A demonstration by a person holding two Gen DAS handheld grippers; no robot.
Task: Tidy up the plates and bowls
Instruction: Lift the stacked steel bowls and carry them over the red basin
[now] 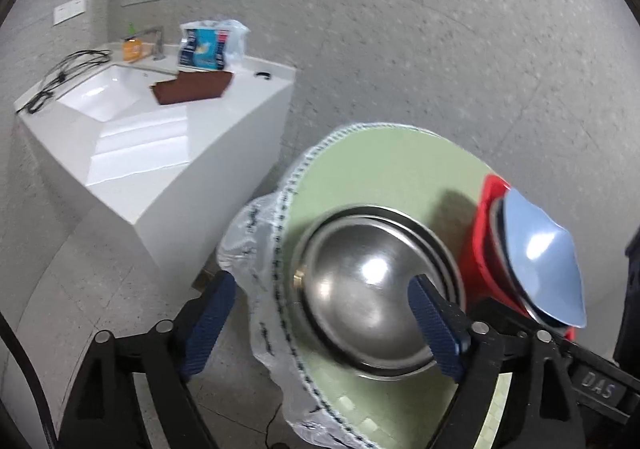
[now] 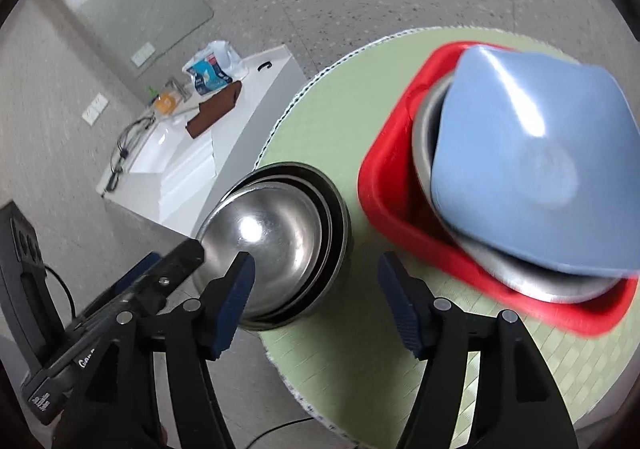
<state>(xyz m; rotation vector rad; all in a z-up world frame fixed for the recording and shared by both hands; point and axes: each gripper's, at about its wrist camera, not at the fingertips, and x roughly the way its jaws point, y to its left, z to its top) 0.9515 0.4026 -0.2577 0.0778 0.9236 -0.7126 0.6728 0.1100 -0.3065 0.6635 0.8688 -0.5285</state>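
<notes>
A stack of nested steel bowls stands at the left edge of a round green-covered table. A red tub to its right holds a steel bowl with a blue square plate tilted on top. My left gripper is open, its right finger over the steel stack and its left finger off the table edge. My right gripper is open and empty, just right of the steel stack and near the tub.
A white sink counter stands to the left across the floor, with a brown cloth, a blue packet, an orange soap bottle and a black cable. A clear plastic cover hangs off the table edge.
</notes>
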